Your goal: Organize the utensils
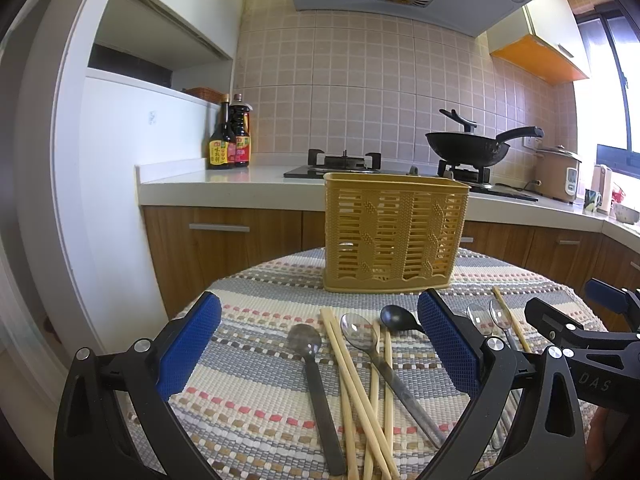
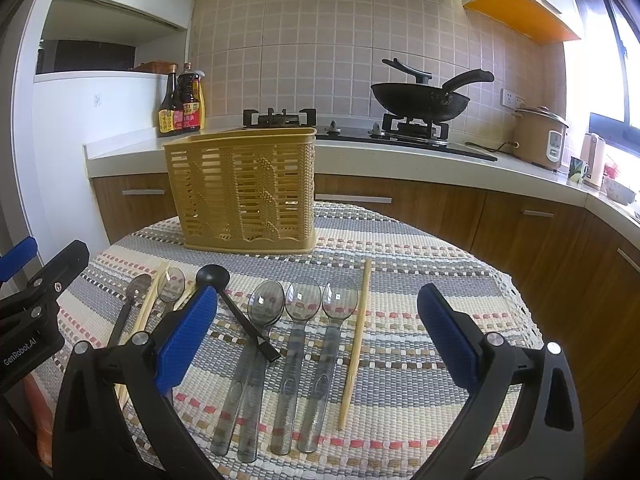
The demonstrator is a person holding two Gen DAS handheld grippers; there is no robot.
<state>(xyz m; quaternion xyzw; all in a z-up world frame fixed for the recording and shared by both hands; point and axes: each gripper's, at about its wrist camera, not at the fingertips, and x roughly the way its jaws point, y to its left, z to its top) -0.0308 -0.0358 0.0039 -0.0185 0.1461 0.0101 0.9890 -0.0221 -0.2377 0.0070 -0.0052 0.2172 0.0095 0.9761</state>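
Observation:
A yellow slatted utensil basket (image 1: 394,232) (image 2: 244,196) stands at the far side of a round table with a striped woven cloth (image 1: 256,400) (image 2: 420,360). Several wooden chopsticks (image 1: 356,384), a dark spoon (image 1: 314,376), a clear spoon (image 1: 372,348) and a black spoon (image 1: 396,318) lie in front of my open left gripper (image 1: 320,344). My open right gripper (image 2: 318,328) hovers over several clear spoons (image 2: 298,352), the black spoon (image 2: 236,312) and one chopstick (image 2: 356,340). Both grippers are empty.
Behind the table runs a counter with a gas hob (image 1: 344,162), a black wok (image 2: 420,100), two sauce bottles (image 1: 230,140), a rice cooker (image 2: 540,138) and cups at the right. Wooden cabinets (image 2: 400,208) stand below it. The right gripper also shows in the left wrist view (image 1: 580,332).

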